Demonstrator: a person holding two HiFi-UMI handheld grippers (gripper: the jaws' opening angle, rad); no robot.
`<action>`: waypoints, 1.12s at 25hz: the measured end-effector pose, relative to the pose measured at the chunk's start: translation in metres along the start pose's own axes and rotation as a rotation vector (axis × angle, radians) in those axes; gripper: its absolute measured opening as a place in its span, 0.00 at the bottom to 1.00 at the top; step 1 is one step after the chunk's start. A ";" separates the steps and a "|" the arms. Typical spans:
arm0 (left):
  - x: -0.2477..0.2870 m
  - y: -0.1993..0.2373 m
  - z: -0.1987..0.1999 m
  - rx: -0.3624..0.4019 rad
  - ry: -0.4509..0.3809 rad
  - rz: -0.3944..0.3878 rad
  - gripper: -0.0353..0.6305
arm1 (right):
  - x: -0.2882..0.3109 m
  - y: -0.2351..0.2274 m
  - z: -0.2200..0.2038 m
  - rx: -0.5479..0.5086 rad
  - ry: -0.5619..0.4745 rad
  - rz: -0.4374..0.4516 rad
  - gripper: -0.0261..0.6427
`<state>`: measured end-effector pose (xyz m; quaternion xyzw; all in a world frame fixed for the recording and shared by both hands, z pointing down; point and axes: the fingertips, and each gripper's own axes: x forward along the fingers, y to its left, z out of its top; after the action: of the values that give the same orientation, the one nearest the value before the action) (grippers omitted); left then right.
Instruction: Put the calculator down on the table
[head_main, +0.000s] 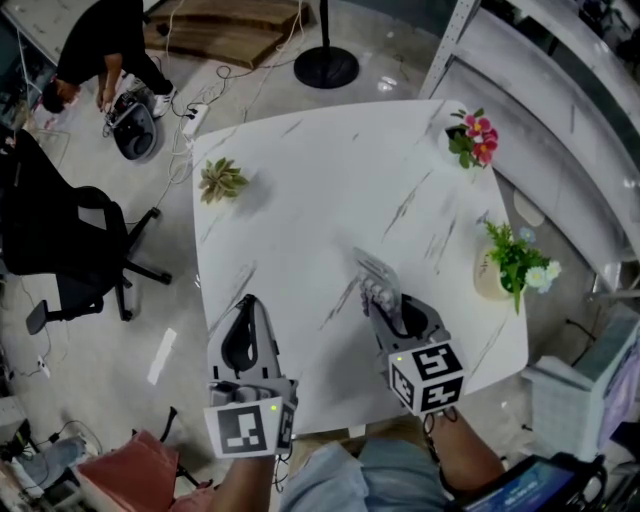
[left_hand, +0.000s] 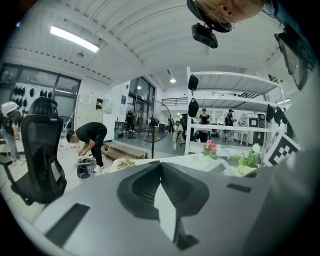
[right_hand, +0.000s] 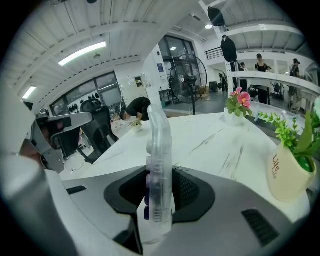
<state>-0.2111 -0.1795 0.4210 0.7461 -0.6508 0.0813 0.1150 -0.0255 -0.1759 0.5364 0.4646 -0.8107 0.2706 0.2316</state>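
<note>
With the right tool (head_main: 380, 300) clamped on the clear plastic calculator (right_hand: 157, 150), tip it flat onto the white marbled bench (head_main: 300, 190) just ahead, then release.

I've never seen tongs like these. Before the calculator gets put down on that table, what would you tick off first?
1. Grip on the calculator: ok. The right tongs clamp it between both pads, standing on edge.
2. Landing spot on the table: ok. The marble top ahead of the calculator is bare.
3. Distance from the cream flower pot: ok. It stands apart, near the table's right edge.
4. Left tongs out of the way: ok. They are shut, empty and off to the left.
5. Calculator already touching the table: cannot tell. No view shows its lower edge against the top.
</note>
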 end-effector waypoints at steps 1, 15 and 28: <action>0.001 0.000 0.000 0.004 -0.003 0.000 0.06 | 0.001 -0.001 -0.001 0.002 0.004 0.000 0.26; 0.016 0.002 -0.001 0.003 0.018 0.010 0.06 | 0.014 -0.006 0.003 0.061 0.032 0.006 0.26; 0.034 0.012 0.012 -0.024 -0.005 0.033 0.06 | 0.037 -0.011 0.010 0.132 0.088 0.018 0.26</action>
<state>-0.2184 -0.2162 0.4198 0.7340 -0.6642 0.0736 0.1210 -0.0337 -0.2100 0.5547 0.4592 -0.7843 0.3457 0.2335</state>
